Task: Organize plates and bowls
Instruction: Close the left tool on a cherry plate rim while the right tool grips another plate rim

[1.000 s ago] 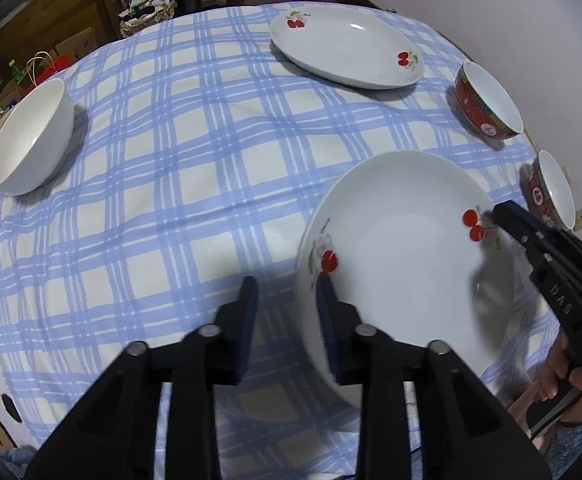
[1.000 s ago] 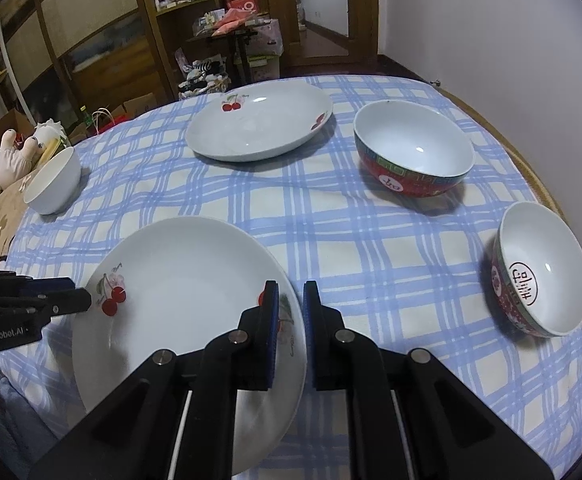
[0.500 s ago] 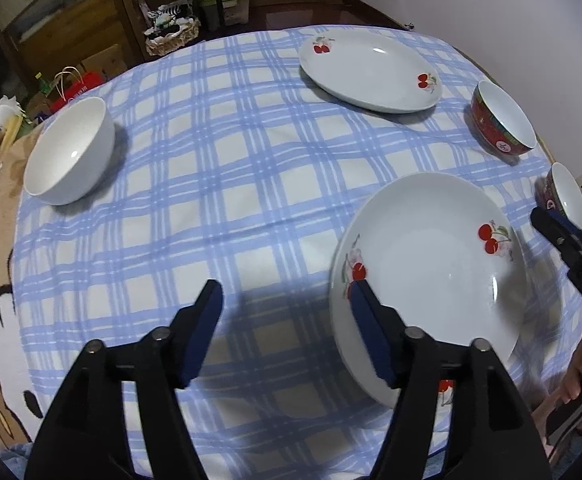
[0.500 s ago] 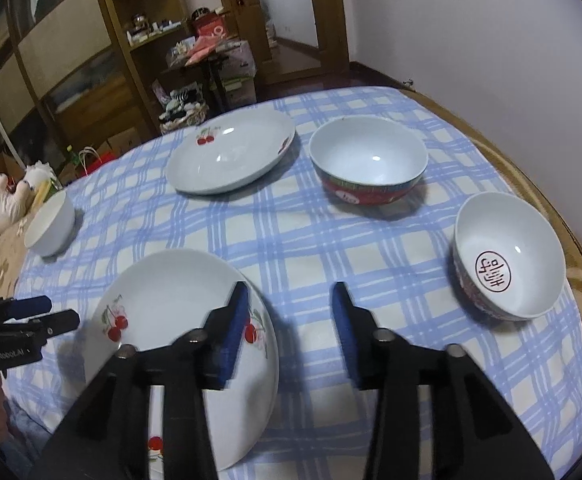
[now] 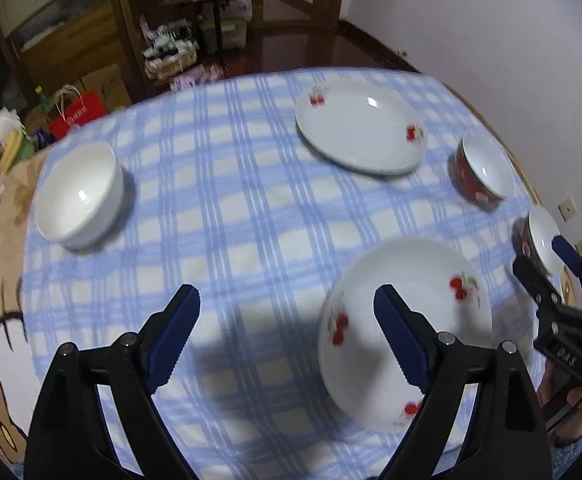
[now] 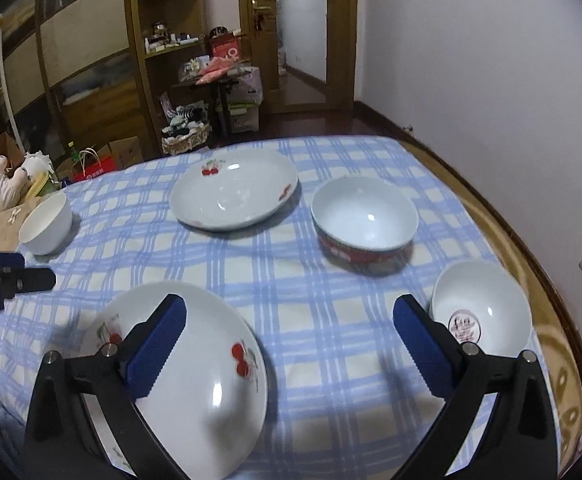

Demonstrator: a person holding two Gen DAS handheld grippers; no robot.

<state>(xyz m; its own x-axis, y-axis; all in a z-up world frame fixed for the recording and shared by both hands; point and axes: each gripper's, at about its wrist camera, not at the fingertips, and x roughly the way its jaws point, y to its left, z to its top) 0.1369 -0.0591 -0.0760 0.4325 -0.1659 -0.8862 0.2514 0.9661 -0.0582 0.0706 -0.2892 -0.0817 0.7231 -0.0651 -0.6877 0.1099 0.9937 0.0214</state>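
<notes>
A white cherry plate [image 5: 419,320] [image 6: 195,384] lies at the near table edge. A second cherry plate [image 5: 359,136] [image 6: 235,188] lies at the far side. A plain white bowl [image 5: 77,194] [image 6: 47,224] stands at the left. A large red-sided bowl [image 5: 483,176] [image 6: 365,216] and a small red-sided bowl [image 5: 541,236] [image 6: 481,316] stand at the right. My left gripper [image 5: 287,332] is open and empty, raised above the cloth left of the near plate. My right gripper [image 6: 291,344] is open and empty above the near plate's right edge.
The round table carries a blue checked cloth [image 6: 291,264], with its wooden rim [image 6: 531,248] bare at the right by the white wall. Wooden shelves [image 6: 163,40], boxes and bags stand on the floor beyond the far edge. A stuffed toy [image 6: 3,184] lies at the left.
Both grippers have opened wide and drawn back and up from the near plate, which now lies on the cloth. The right gripper was shut on its rim a second ago.
</notes>
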